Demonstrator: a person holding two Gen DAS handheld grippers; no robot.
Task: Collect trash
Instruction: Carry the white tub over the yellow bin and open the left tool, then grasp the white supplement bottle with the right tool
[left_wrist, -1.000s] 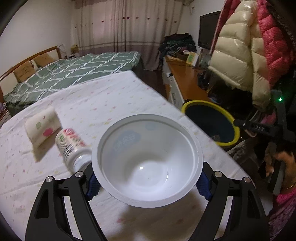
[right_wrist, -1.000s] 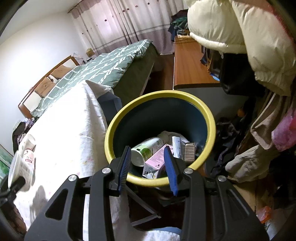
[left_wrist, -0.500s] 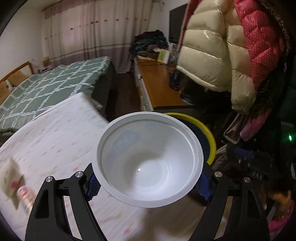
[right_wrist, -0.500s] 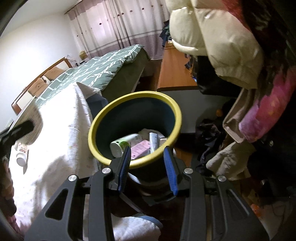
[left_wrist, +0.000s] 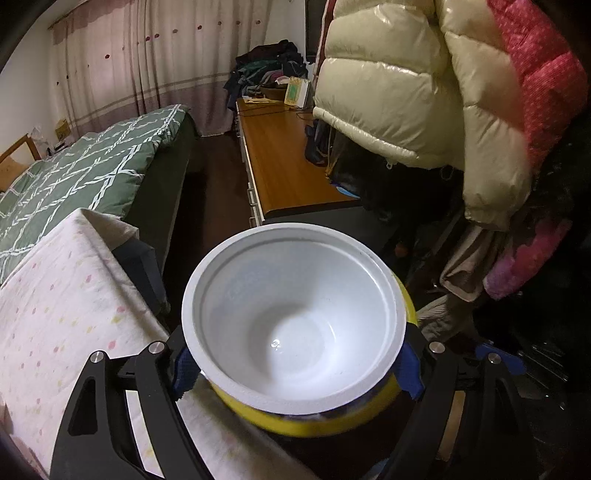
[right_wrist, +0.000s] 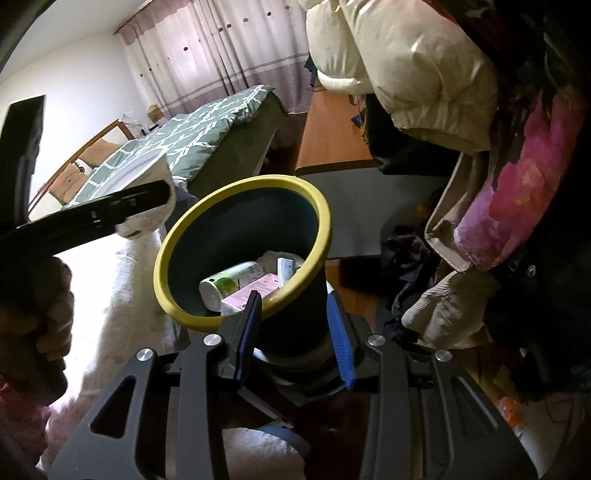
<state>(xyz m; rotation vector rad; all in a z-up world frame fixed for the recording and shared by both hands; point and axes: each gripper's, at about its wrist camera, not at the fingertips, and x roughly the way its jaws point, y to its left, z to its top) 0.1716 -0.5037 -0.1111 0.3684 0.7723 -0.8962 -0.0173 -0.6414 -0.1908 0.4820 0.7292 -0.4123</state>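
Observation:
My left gripper (left_wrist: 295, 365) is shut on a white disposable bowl (left_wrist: 295, 325) and holds it right above the yellow-rimmed dark bin (left_wrist: 325, 421). In the right wrist view the bowl (right_wrist: 147, 199) and the left gripper's black finger (right_wrist: 92, 214) hang at the bin's left rim. The bin (right_wrist: 243, 236) holds a green-labelled bottle (right_wrist: 229, 284), a pink box (right_wrist: 251, 295) and other trash. My right gripper (right_wrist: 293, 336) is partly open and empty, its blue pads either side of the bin's near wall, apart from it.
A table with a white dotted cloth (left_wrist: 62, 317) stands left of the bin. A green quilted bed (left_wrist: 74, 177) lies behind it. A wooden desk (left_wrist: 284, 166) runs along the right. Puffy jackets (left_wrist: 424, 92) hang over the bin's right side.
My left gripper has carried the bowl rightward off the table to a spot over the bin. My right gripper has shifted a little, so the bin sits closer and more central.

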